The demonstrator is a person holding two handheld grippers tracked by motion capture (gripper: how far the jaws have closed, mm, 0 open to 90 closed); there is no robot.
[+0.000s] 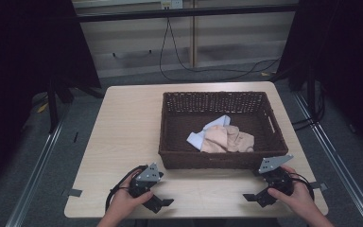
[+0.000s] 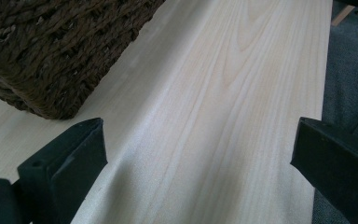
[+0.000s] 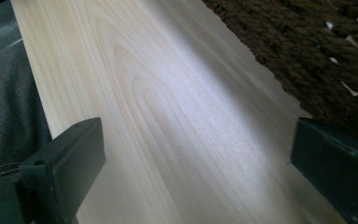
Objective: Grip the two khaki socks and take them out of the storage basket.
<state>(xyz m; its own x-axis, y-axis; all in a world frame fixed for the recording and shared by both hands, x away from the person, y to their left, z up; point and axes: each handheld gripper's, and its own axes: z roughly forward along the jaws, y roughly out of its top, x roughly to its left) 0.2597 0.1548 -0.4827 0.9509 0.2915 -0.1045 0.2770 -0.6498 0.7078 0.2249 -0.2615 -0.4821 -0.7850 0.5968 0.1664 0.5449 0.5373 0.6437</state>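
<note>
Two tools [image 1: 163, 202] [image 1: 250, 197] agape (empty); basket [image 1: 170, 142] hides folded cloths' [image 1: 224, 138] lower edge.

Left gripper [image 1: 163, 202]: black blocky body, grey three-cornered plate with small holes on top, a looping black cable at its outer side.
Right gripper [image 1: 251, 197]: black body, the same grey plate on top, black cable curving round beside it.
Jaws: matte black, chunky, square-edged; a brass-coloured screw hole shows at one base.
Forearms: bare, no sleeves.
</note>
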